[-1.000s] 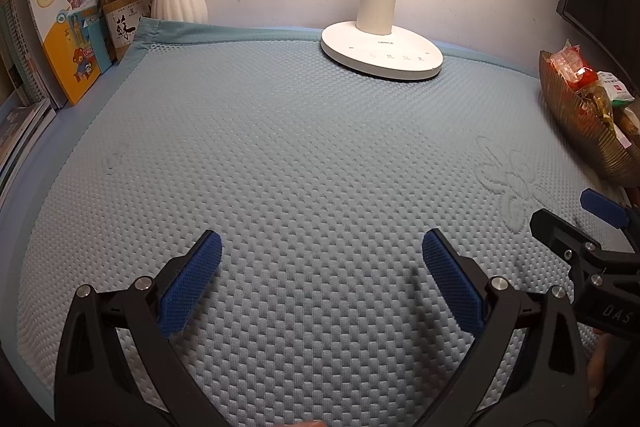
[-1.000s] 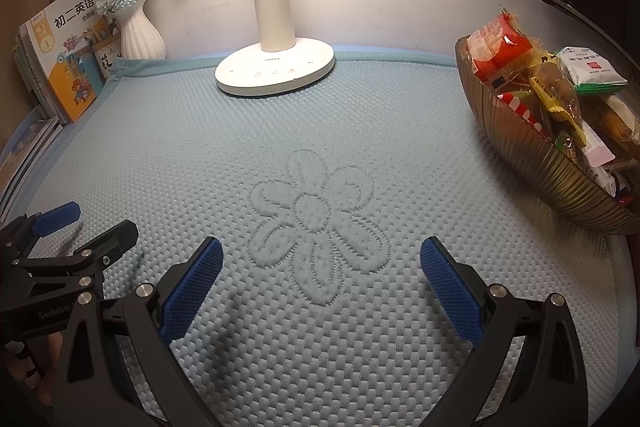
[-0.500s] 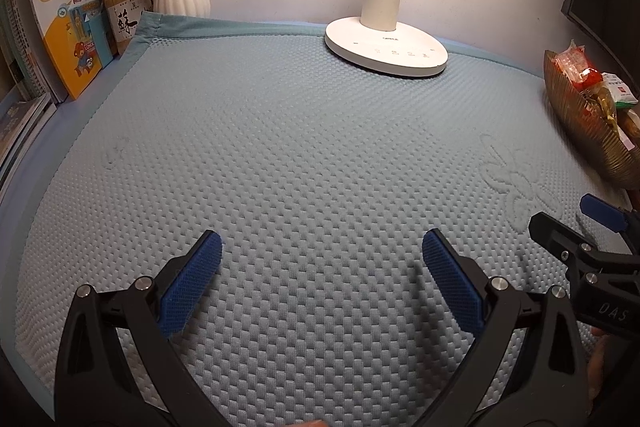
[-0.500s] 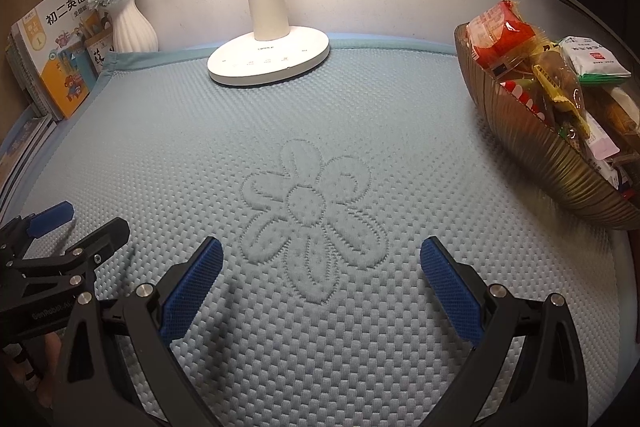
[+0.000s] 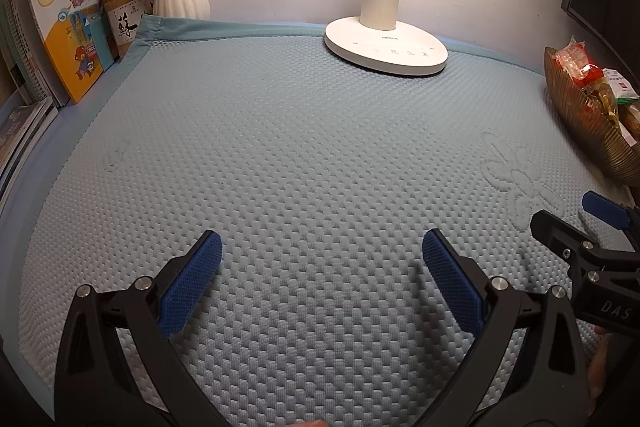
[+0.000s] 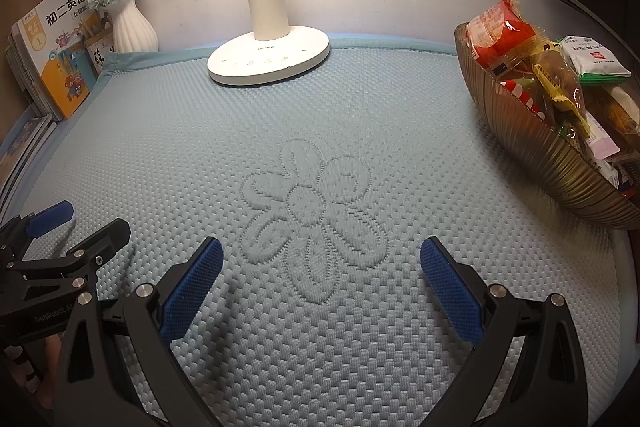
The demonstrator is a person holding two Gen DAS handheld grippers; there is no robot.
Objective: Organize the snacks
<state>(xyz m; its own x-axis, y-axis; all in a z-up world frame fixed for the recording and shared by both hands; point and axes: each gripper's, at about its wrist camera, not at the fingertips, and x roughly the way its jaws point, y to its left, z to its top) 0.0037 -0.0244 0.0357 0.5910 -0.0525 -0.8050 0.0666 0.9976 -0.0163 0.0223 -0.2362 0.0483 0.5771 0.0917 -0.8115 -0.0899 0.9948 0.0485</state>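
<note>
left gripper point(image 5: 322, 267) wide open, empty, low over blue mat point(image 5: 300, 147). right gripper point(image 6: 322, 269) wide open too, nothing held, above stitched flower point(image 6: 312, 215). snacks point(image 6: 552, 75) piled in ribbed bowl point(image 6: 532, 155) at right edge of mat, well apart from both tools. no loose packet visible on mat, so sorting looks done or not begun. lamp point(image 6: 268, 59), vase point(image 6: 130, 27), books point(image 6: 60, 55) stand along back wall, out of working area.

L gripper point(image 5: 322, 279) | R gripper point(image 6: 322, 281) | blk frames | blue ribbed fingers point(image 6: 192, 289) | silver screws
</note>
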